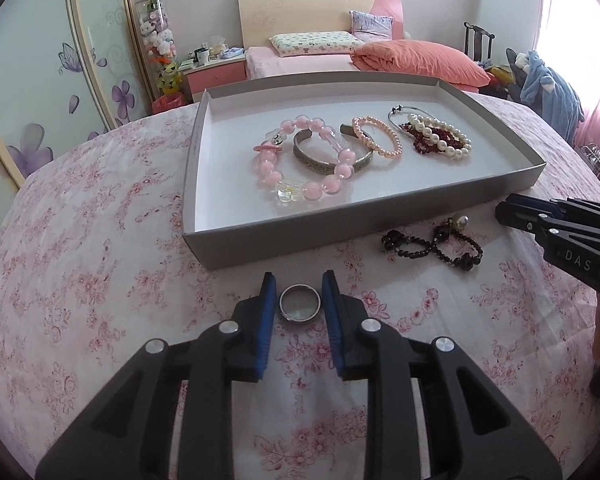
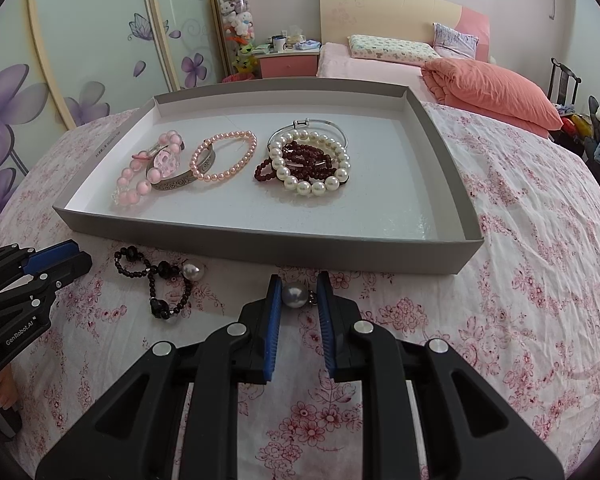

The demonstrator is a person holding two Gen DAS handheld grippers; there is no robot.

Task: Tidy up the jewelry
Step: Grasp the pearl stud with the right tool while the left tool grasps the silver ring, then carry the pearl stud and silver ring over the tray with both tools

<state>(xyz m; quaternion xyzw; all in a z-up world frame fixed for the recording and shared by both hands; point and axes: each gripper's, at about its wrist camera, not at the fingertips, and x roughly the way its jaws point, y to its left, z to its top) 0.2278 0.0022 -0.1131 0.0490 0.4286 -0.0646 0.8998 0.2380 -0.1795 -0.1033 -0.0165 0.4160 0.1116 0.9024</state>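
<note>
A grey tray (image 1: 204, 184) (image 2: 260, 248) on the floral cloth holds several bracelets: a pink bead one (image 1: 342, 160), a silver cuff (image 1: 316, 162), a small pink pearl one (image 2: 224, 176), a white pearl one (image 2: 312, 188) and a dark red one (image 2: 300, 160). My left gripper (image 1: 299, 308) is open with a silver ring (image 1: 300, 305) lying between its fingers, untouched. My right gripper (image 2: 298, 300) is open around a pearl earring (image 2: 298, 295) on the cloth. A black bead bracelet with a pearl (image 1: 432, 246) (image 2: 160, 280) lies in front of the tray.
The table has a pink floral cloth (image 1: 100, 280). Behind it stand a bed with an orange duvet (image 1: 416, 60), a pink nightstand (image 1: 216, 72), a wardrobe with purple flowers (image 1: 40, 80) and a chair with clothes (image 1: 540, 80).
</note>
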